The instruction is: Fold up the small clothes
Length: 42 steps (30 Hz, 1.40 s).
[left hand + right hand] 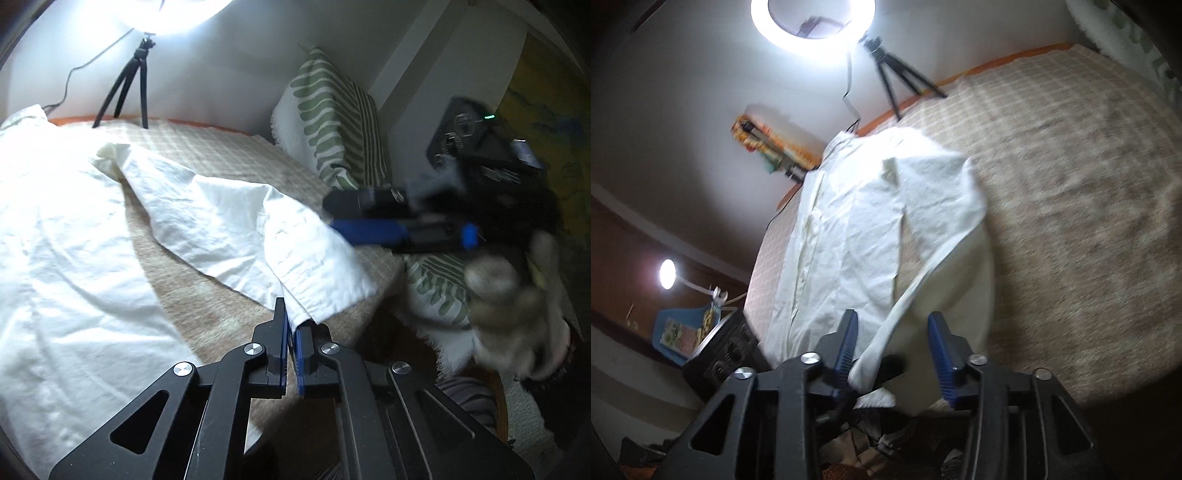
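My left gripper [291, 325] is clamped on the white shirt [74, 236]'s cuff edge at six o'clock. My right gripper [894, 350] stands apart, sleeve draped loosely between. Bare checked bedspread [1071, 192] opens toward two o'clock.

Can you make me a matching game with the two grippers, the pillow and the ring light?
Things:
1. left gripper
2. right gripper
3. pillow
4. ring light

States:
A. glowing bright, above the tripod
B. green stripes on white
C. jaws apart, sleeve hanging loose between them
D. pinching the white shirt

Pairs: 1-D, 2-C, 3-B, 4-A
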### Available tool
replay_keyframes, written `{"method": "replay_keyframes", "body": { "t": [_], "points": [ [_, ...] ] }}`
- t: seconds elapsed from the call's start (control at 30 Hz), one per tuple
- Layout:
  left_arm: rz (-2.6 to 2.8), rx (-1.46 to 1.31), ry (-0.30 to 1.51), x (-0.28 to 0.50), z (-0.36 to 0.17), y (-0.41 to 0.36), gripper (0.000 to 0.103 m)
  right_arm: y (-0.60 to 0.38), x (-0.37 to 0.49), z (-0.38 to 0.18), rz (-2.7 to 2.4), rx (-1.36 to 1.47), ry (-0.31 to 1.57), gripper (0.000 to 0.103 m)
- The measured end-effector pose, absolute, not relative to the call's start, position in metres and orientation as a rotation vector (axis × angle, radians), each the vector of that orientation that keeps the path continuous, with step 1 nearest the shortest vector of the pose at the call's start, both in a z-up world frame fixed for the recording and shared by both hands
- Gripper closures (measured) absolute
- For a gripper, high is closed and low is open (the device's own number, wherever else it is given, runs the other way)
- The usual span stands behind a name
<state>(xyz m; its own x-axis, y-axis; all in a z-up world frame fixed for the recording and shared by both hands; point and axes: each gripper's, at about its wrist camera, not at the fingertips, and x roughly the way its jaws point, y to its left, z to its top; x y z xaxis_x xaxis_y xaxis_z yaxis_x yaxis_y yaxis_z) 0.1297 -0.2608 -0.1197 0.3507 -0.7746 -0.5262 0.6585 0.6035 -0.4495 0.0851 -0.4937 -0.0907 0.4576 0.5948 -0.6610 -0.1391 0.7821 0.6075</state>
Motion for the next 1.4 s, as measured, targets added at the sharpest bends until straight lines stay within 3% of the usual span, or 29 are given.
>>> {"method": "replay_keyframes", "body": {
  "t": [0.27,0.57,0.77,0.83,0.9,0.97,1.23,1.4],
  "points": [
    [-0.866,-0.208,0.765,0.116,-0.105,-0.204,0.101,-0.517,0.166,-0.104,0.376,0.579,0.99,0.06],
    [-0.761,-0.274,0.788,0.101,-0.115,-0.162,0.101,-0.442,0.29,-0.131,0.36,0.505,1.083,0.06],
    [-0.743,-0.283,0.778,0.097,-0.12,-0.152,0.101,-0.414,0.328,-0.152,0.367,0.482,1.146,0.06],
    [-0.743,-0.287,0.773,0.095,-0.122,-0.151,0.101,-0.41,0.332,-0.157,0.391,0.505,1.157,0.066],
    [-0.741,-0.291,0.771,0.095,-0.125,-0.149,0.101,-0.404,0.332,-0.156,0.392,0.495,1.156,0.087],
    [-0.739,-0.298,0.772,0.091,-0.128,-0.144,0.101,-0.396,0.332,-0.146,0.384,0.454,1.134,0.102],
    [-0.714,-0.334,0.795,0.084,-0.144,-0.125,0.102,-0.348,0.339,-0.077,0.283,0.235,1.028,0.103],
    [-0.716,-0.328,0.812,0.078,-0.152,-0.127,0.102,-0.285,0.352,-0.072,0.309,0.109,1.034,0.103]
  ]
}}
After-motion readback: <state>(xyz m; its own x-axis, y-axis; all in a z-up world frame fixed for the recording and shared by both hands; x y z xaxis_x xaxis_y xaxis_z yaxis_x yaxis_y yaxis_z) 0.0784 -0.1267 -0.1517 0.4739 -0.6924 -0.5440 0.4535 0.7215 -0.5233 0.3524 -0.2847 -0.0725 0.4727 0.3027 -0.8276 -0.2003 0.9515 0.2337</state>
